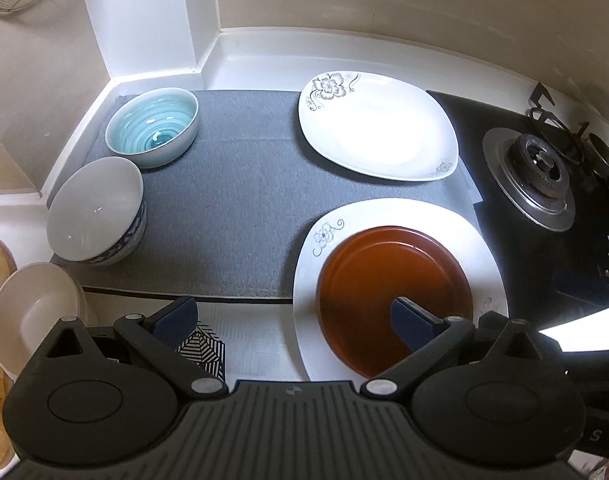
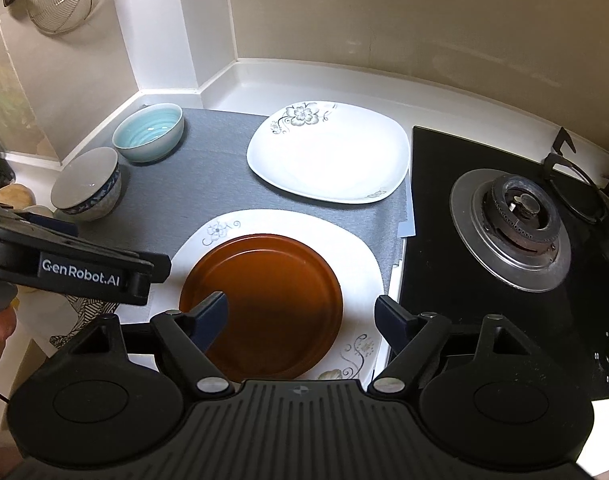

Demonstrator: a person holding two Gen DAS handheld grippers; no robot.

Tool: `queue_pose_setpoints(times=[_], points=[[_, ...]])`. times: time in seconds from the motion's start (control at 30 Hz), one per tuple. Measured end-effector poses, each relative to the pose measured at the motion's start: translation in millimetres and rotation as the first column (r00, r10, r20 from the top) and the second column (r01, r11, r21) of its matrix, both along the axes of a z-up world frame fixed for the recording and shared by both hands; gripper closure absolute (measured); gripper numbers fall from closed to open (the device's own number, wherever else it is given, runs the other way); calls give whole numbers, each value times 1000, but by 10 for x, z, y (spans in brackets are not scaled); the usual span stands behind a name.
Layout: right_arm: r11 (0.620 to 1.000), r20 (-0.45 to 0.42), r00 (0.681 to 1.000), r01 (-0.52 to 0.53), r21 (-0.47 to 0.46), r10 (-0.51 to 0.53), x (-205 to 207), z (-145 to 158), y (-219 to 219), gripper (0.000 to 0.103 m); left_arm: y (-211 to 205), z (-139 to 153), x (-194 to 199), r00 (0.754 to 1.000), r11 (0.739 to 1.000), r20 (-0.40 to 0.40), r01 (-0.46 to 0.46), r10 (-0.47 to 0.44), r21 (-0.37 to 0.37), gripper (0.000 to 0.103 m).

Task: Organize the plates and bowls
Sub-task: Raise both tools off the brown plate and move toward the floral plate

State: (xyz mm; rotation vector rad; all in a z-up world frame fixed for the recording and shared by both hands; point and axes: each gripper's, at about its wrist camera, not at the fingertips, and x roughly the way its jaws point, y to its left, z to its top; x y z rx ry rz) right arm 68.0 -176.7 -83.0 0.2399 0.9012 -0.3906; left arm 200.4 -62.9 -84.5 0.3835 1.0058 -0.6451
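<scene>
two grippers, left gripper (image 1: 294,320) and right gripper (image 2: 302,318), hover with jaws spread wide, holding nothing. nearest, a round brown plate (image 2: 264,308) sits on a white floral square plate (image 2: 360,264). farther on the grey mat (image 1: 232,200): second white floral plate (image 1: 376,128), patterned white bowl (image 1: 96,212), light blue ribbed bowl (image 1: 154,128).

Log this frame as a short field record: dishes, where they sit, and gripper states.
surface: grey mat on white counter, beside gas stove
plates: brown plate stacked on near floral white plate; far floral white plate alone
bowls: blue bowl, patterned bowl, beige bowl, all unstacked
left hand-held gripper: open, empty
right hand-held gripper: open, empty
</scene>
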Motion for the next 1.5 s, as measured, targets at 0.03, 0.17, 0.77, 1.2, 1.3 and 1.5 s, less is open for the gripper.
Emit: queue_pose_setpoints(times=[0.03,0.17,0.77,1.2,1.3,1.5], points=[[1000,1,1000,1,1,-1,-2,6,4,21,8,2,-2,1000,1000,-1,1,-1,1,1],[1000,8,1000,-1,0,1,-7,29,28,21,45,12,-1,1000,1000,1,-2,2,3,1],[999,10,1000,14,47,-15,28,-47,-99,20,17,-78,-3,999,998,-46,-4,7,61,0],[996,19,999,27,86,-28,118,-187,-487,20,-247,-225,108,991,995,-127,-26,38,99,0],[996,21,999,28,89,-30,156,-203,-597,20,-306,-228,146,990,994,-127,-43,56,104,0],[996,32,999,24,84,-27,257,-211,-762,20,-414,-265,242,985,992,-154,-60,77,110,0]])
